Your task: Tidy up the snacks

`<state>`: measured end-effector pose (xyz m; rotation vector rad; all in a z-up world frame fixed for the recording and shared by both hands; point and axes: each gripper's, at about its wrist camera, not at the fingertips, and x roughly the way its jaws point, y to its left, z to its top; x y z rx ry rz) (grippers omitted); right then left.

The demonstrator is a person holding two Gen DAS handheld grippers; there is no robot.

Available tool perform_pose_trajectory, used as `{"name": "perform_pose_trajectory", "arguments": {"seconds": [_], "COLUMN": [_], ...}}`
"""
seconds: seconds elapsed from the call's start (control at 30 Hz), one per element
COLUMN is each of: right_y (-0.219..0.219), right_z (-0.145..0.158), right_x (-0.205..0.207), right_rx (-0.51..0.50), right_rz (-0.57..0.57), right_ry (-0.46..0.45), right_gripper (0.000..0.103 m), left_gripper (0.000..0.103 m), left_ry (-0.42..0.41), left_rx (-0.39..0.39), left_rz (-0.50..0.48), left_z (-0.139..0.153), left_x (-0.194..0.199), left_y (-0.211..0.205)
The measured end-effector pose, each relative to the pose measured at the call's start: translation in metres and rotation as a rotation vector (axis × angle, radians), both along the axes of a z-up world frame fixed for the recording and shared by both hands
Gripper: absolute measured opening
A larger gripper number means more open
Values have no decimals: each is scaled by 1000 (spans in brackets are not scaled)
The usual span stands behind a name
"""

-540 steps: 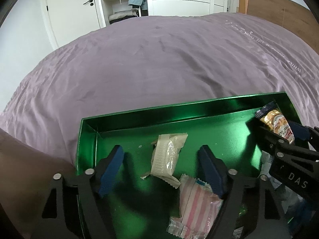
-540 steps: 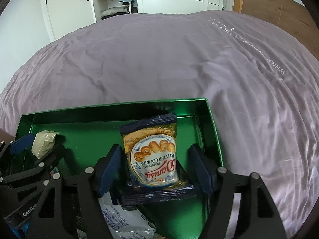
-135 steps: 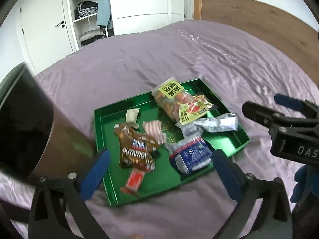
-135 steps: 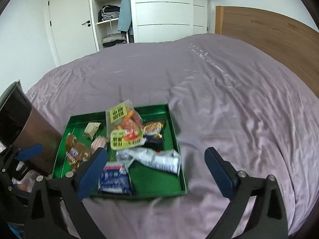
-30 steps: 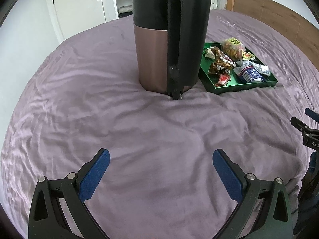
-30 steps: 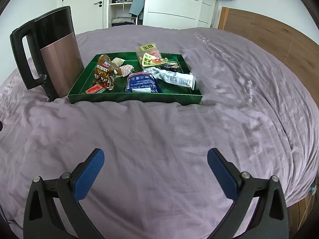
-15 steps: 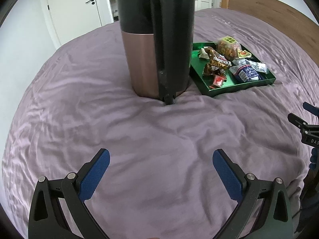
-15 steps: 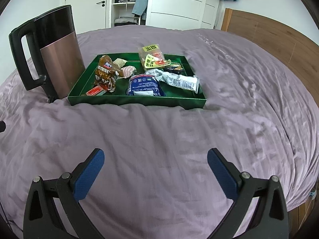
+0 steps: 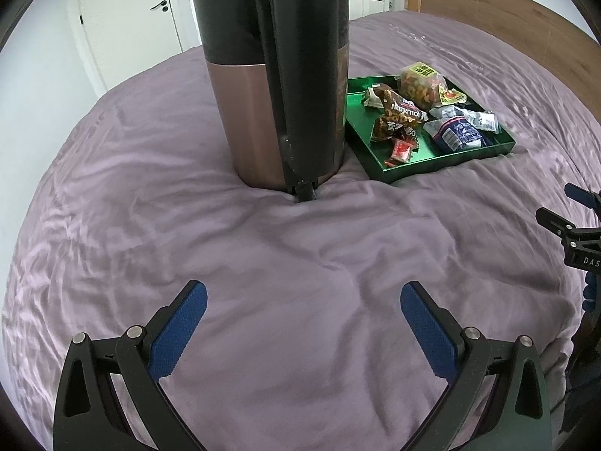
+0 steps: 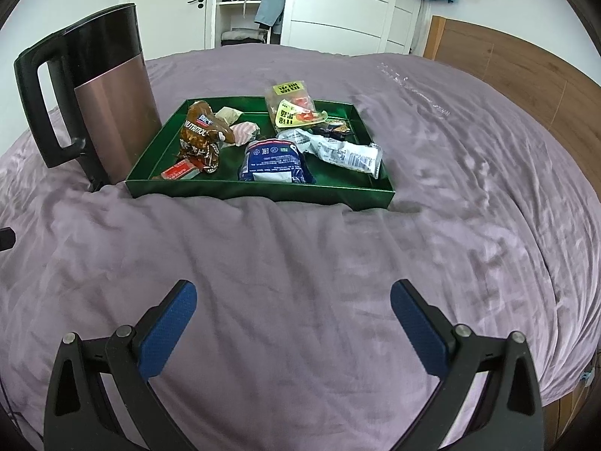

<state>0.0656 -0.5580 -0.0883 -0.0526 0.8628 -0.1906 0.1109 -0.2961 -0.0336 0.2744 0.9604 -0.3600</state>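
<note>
A green tray [image 10: 263, 191] sits on the purple bed and holds several snack packs: a brown bag [image 10: 201, 135], a blue pack [image 10: 274, 161], a silver wrapper [image 10: 338, 150] and a clear bag with yellow labels [image 10: 291, 107]. The tray also shows in the left wrist view [image 9: 443, 158]. My left gripper [image 9: 302, 327] is open and empty, low over the bedsheet, well short of the tray. My right gripper [image 10: 291, 319] is open and empty, in front of the tray's near wall. The right gripper shows at the left view's right edge [image 9: 574, 221].
A tall copper and black kettle [image 9: 278, 75] stands on the bed just left of the tray, also seen in the right wrist view [image 10: 97, 94]. A wooden headboard [image 10: 507, 64] lies at the right. Wardrobes and a door [image 10: 169, 3] stand behind.
Both grippers have pulled back from the tray since the earliest frames and stay open. In the last second the left view has swung slightly, bringing the kettle closer and more central.
</note>
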Motion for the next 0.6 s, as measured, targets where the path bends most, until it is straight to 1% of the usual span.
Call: {"name": "perform_pose_trajectory", "arguments": {"seconds": [0.6], "right_y": [3], "right_z": [0], "right_x": [1], "right_rx": [-3], "right_rz": [6], "right_ry": [4], "right_gripper": [103], "left_gripper": [101], "left_ry": [13], "left_rx": [-7], "left_rz": [-22], "left_z": [0], "left_x": [2], "left_y": [-3]}}
